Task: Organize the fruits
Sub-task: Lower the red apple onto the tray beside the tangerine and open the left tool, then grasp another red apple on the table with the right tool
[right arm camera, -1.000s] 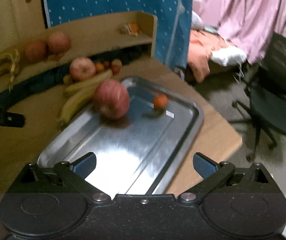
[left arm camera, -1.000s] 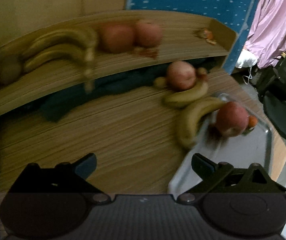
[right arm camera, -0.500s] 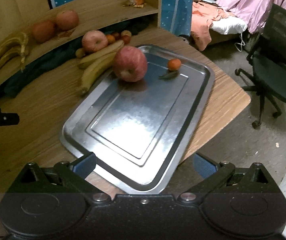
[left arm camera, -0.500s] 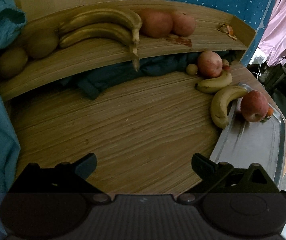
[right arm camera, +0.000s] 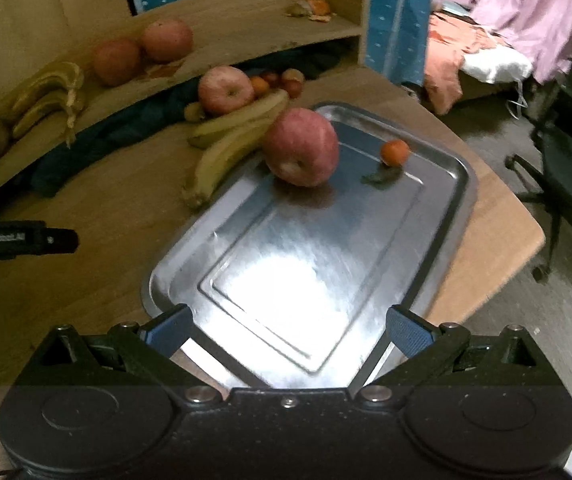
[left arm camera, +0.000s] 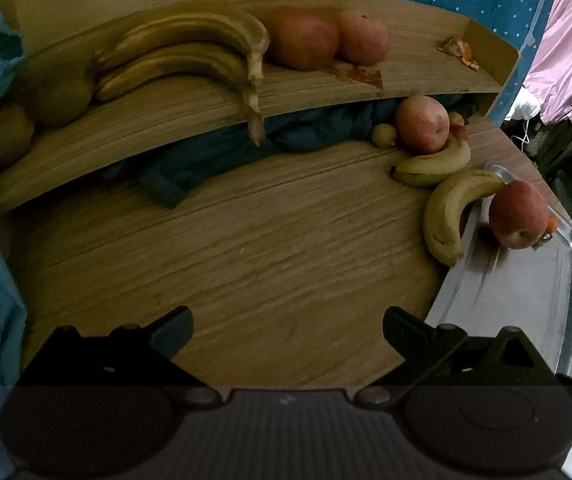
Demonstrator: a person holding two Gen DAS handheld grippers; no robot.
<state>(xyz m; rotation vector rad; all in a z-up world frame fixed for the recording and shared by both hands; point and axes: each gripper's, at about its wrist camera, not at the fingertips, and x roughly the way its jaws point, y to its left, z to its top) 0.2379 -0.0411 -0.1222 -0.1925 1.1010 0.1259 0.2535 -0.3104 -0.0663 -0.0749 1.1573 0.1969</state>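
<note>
Wooden table (right arm camera: 97, 200) under metal tray (right arm camera: 438, 216), bananas (right arm camera: 225, 148), apple (right arm camera: 225, 90).

Red apple (right arm camera: 301, 147), silver tray (right arm camera: 438, 240).

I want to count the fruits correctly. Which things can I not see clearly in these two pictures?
- Small fruits behind the table apple: right wrist view, partly hidden, count unclear.
- Round brownish fruits on the shelf: left wrist view, dark, kind unclear.
- Small orange fruit: left wrist view, mostly behind the tray apple.
- Tray: left wrist view, its near part hidden by the fingers.
</note>
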